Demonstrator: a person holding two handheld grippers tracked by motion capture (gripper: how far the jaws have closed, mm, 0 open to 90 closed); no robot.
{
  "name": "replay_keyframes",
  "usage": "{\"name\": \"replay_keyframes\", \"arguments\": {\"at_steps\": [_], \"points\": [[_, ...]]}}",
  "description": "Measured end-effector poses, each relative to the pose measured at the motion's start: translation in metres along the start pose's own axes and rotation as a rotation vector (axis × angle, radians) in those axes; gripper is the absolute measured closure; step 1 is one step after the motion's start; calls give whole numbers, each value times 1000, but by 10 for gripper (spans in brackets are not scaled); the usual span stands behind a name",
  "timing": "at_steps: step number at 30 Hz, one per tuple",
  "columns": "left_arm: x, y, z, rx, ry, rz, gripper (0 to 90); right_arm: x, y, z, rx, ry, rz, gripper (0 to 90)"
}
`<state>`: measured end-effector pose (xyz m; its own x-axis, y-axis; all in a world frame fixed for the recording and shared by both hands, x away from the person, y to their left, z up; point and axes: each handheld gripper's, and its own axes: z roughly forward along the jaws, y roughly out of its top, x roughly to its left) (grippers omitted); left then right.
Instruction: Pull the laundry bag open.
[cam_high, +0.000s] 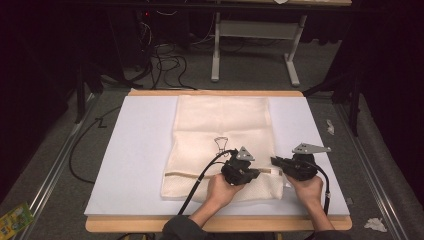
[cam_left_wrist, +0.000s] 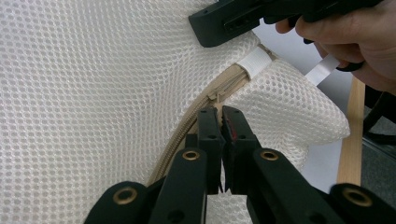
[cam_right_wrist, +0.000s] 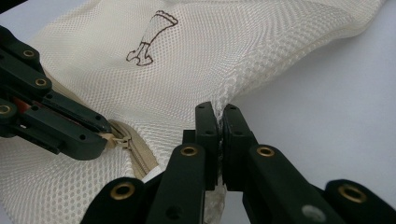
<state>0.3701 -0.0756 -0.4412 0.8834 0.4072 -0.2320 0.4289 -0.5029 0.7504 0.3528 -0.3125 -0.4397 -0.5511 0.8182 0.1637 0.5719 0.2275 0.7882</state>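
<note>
A cream mesh laundry bag (cam_high: 220, 125) lies flat on the white mat (cam_high: 140, 150), with a small dark drawing (cam_right_wrist: 149, 39) printed on it. A tan zipper (cam_left_wrist: 187, 130) runs across its near end. My left gripper (cam_left_wrist: 220, 112) is shut on the zipper pull (cam_left_wrist: 214, 99), close to the bag's right end. Just beyond it, my right gripper (cam_right_wrist: 218, 116) is shut on the mesh at the bag's right edge, beside a white tab (cam_left_wrist: 254, 63). In the high view the left gripper (cam_high: 256, 173) and the right gripper (cam_high: 274, 161) point at each other, tips close together.
The mat lies on a wooden table (cam_high: 215, 93). Cables (cam_high: 165, 65) and a grey table frame (cam_high: 255, 30) stand on the floor beyond it. Crumpled paper (cam_high: 375, 224) lies on the floor at right, a green packet (cam_high: 15, 217) at left.
</note>
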Motion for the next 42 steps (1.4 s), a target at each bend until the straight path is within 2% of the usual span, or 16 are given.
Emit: {"name": "replay_keyframes", "arguments": {"at_steps": [29, 36, 37, 42], "points": [[3, 1, -11, -13, 4, 7, 870, 1, 1, 1, -13, 23, -14, 885], [2, 0, -12, -9, 1, 1, 870, 1, 1, 1, -11, 28, -5, 885], [3, 0, -12, -14, -7, -10, 871, 1, 1, 1, -10, 30, -4, 885], [5, -1, -13, -9, -7, -20, 870, 0, -1, 1, -27, 37, 2, 885]]}}
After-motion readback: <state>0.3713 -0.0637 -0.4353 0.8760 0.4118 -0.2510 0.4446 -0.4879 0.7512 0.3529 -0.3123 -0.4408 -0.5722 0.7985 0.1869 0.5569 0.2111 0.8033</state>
